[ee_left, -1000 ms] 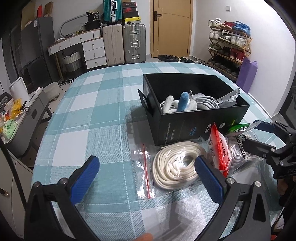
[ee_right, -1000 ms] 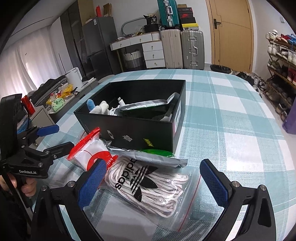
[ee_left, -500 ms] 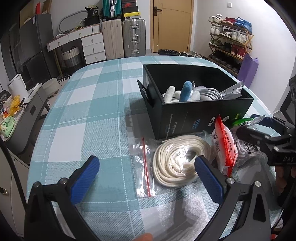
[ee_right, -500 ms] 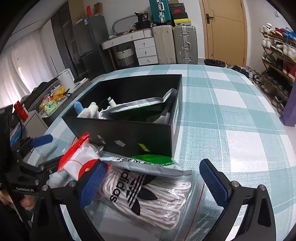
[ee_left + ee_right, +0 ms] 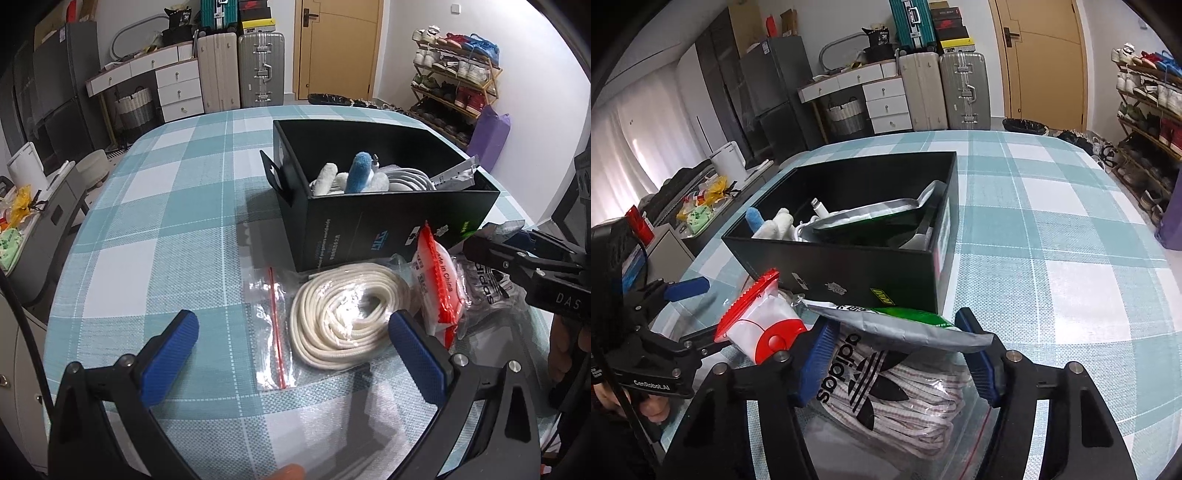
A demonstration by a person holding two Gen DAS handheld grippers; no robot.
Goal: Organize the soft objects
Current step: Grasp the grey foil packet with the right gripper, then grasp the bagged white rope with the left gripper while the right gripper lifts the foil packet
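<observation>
Left wrist view: the left gripper (image 5: 293, 341) hangs with its blue-padded fingers (image 5: 170, 356) spread wide and holding nothing, aimed down at the clear zip bag of coiled cream rope (image 5: 343, 321), which lies flat on the teal-and-white checked bench (image 5: 177, 206) just in front of the open black cardboard box (image 5: 388, 221); presumably this bag is the left hand's next pick. The box already holds a blue-and-white plush toy (image 5: 356, 177) and white cable, so it reads as the collecting bin. Beside the rope leans a red-topped white pouch (image 5: 437, 280). Right wrist view: the right gripper (image 5: 897, 356) straddles the clear bag of white laces printed with a black trefoil logo (image 5: 886, 391), its fingers closing on either side of the bag, with firm contact not yet certain. A silver-and-green foil packet (image 5: 905, 325) overlaps the bag's far edge, against the box wall, and may be dragged along when lifted.
</observation>
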